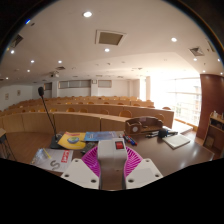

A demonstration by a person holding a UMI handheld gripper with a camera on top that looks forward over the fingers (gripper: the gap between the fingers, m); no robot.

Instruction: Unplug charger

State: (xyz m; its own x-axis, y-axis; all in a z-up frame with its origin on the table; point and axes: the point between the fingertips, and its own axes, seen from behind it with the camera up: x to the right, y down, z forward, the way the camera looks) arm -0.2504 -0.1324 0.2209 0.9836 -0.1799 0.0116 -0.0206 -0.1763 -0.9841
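A white charger block [112,160] with a small red switch [119,145] on its top sits between my gripper's [112,152] two fingers. The magenta pads [91,160] press against both of its sides, so the gripper is shut on it. The block reaches from the fingertips back toward the camera. Its plug end, any cable and any socket are hidden. It is held above the near edge of a dark desk [165,157].
On the desk ahead lie a printed booklet [52,158], a yellow thing [72,141] and a blue book [100,136]. A gooseneck microphone [42,97] stands at the left. A wooden box [143,126] and white paper [177,141] are at the right. Rows of lecture-hall benches lie beyond.
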